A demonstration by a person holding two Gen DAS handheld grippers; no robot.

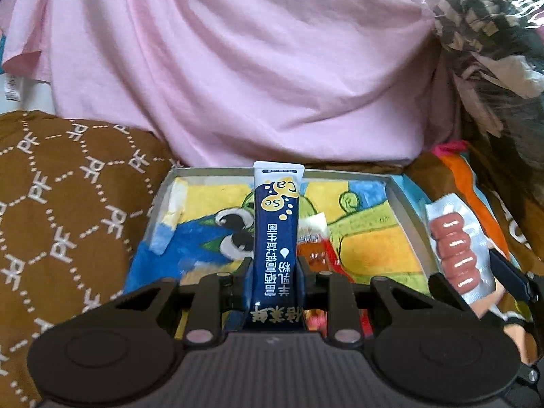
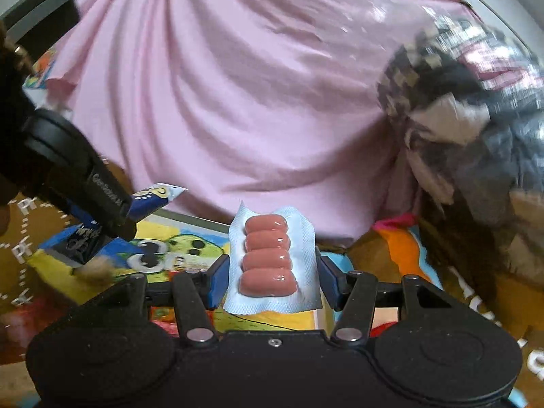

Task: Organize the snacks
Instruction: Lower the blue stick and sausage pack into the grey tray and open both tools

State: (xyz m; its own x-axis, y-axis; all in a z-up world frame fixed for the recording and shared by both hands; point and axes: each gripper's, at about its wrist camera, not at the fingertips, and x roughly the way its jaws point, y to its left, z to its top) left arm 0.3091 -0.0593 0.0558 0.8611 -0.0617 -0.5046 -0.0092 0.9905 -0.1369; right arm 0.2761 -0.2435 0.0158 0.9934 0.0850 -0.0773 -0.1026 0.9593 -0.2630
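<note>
Pinching a dark-blue stick sachet (image 1: pixel 276 234), the left gripper (image 1: pixel 274 268) has its jaws pressed tight on the sachet's lower half; the sachet stands upright between them, white top edge at 12 o'clock, over the tray. Right gripper (image 2: pixel 270 272) clamps a clear vacuum pack of small sausages (image 2: pixel 268 255), four pink links stacked in a row, jaws part-way apart and gripping the pack's side edges. In the left wrist view the same pack sits at 3 o'clock, held well apart from the sachet.

Below both: a shallow tray (image 1: pixel 163 204) with a pale rim and a bright cartoon print inside, yellow, blue and green, with big cartoon eyes. An orange-red wrapped snack (image 1: pixel 314 248) lies in the tray just right of the sachet; details too blurred to tell.

Surroundings: brown fabric with white dotted hexagon pattern (image 1: pixel 64 210) at 9 o'clock of the tray. Pink cloth (image 1: pixel 258 64) drapes in folds across the whole background, 10 to 2 o'clock. A crinkled clear plastic bag of black-and-white striped stuff (image 1: pixel 486 27) sits at 2 o'clock. Orange, pink and blue printed fabric (image 1: pixel 469 183) lies at 3 o'clock beside the tray.
</note>
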